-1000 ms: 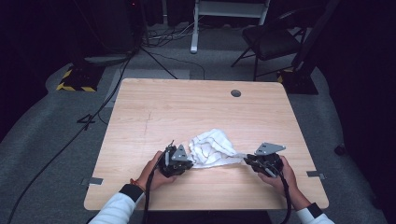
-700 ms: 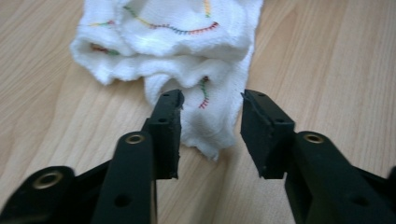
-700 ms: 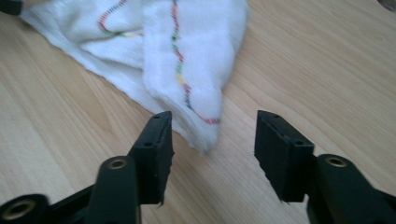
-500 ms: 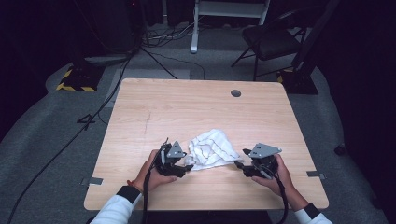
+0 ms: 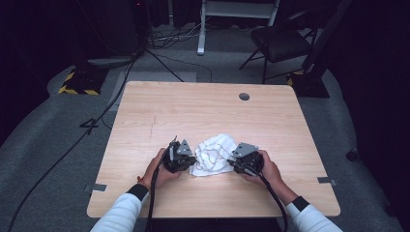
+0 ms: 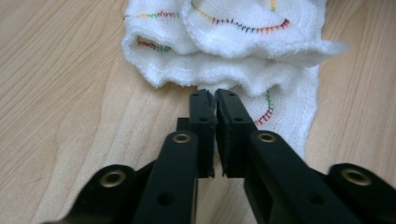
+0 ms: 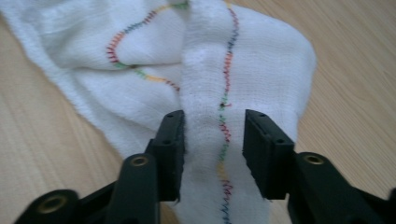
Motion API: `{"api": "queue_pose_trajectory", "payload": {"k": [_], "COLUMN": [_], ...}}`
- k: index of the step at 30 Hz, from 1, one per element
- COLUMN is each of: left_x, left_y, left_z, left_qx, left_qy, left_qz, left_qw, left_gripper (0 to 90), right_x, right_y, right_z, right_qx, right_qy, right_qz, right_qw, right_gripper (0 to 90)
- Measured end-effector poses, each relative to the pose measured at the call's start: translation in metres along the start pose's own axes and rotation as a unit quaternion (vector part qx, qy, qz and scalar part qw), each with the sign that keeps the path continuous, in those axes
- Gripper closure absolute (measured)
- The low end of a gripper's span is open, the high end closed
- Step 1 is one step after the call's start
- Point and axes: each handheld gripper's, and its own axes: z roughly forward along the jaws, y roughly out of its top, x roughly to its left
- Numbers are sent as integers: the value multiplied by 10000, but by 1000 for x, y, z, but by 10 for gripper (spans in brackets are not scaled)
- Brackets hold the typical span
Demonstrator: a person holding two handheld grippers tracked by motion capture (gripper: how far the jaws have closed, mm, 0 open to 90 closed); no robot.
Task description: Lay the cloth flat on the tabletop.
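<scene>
A crumpled white cloth (image 5: 212, 153) with multicoloured stitching lies on the wooden table (image 5: 193, 106), near the front middle. My left gripper (image 5: 192, 162) is at the cloth's left edge. In the left gripper view its jaws have just been closing, and the left gripper (image 6: 212, 95) now pinches the cloth (image 6: 233, 70) at its folded near edge. My right gripper (image 5: 233, 163) is at the cloth's right side. Its jaws have also been closing. The right gripper (image 7: 212, 121) squeezes a raised ridge of cloth (image 7: 261, 60) between its pads.
A round cable hole (image 5: 244, 96) sits near the table's far edge. Grey tape marks (image 5: 96, 187) lie at the table's front corners. On the floor beyond the table are a dark chair (image 5: 280, 43), a white stand (image 5: 200, 29) and cables (image 5: 96, 121).
The right gripper moved left, towards the cloth's middle. The cloth, stretched wider before, is now bunched up between the two grippers. Both sets of jaws opened and closed again.
</scene>
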Motion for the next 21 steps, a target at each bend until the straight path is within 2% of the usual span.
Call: {"api": "queue_pose_trajectory", "payload": {"k": [1, 2, 5, 7, 9, 10, 13, 15, 16, 17, 18, 20, 21], "left_x": [0, 2, 4, 6, 8, 8, 9, 6, 5, 3, 2, 0, 0], "left_y": [0, 0, 0, -2, -3, -3, -5, -5, -5, -5, -5, -4, -4], "left_z": [0, 0, -3, -7, -12, -12, -16, -16, -17, -17, -18, -19, -20], "left_qx": [0, -5, -54, -110, -175, -175, -221, -222, -203, -221, -226, -277, -274], "left_qy": [0, -8, 102, 161, 155, 155, 65, 0, -11, -29, -42, -90, -106], "left_qz": [0, 3, -32, -94, -148, -148, -175, -120, -92, -93, -57, -76, -42], "left_qw": [10000, 10000, 9999, 9998, 9996, 9996, 9996, 9997, 9997, 9997, 9997, 9995, 9996], "left_gripper": [881, 883, 886, 887, 887, 888, 887, 888, 887, 887, 887, 887, 888], "right_x": [0, -5, -16, -26, -38, -38, -54, -58, -56, -56, -48, -45, -36], "right_y": [0, -2, -7, -12, -20, -20, -34, -39, -38, -38, -32, -29, -22], "right_z": [0, -3, -12, -23, -34, -34, -47, -53, -53, -53, -49, -47, -41], "right_qx": [0, -23, -138, -238, -311, -311, -405, -465, -504, -504, -561, -560, -632], "right_qy": [0, -91, -185, -333, -396, -396, -378, -352, -304, -304, -149, -98, 158], "right_qz": [0, 44, 205, 405, 728, 728, 1095, 1235, 1156, 1156, 1010, 966, 797], "right_qw": [10000, 9999, 9995, 9983, 9961, 9961, 9924, 9906, 9915, 9915, 9932, 9937, 9947], "right_gripper": [708, 796, 877, 884, 898, 898, 898, 865, 809, 809, 767, 745, 699]}}
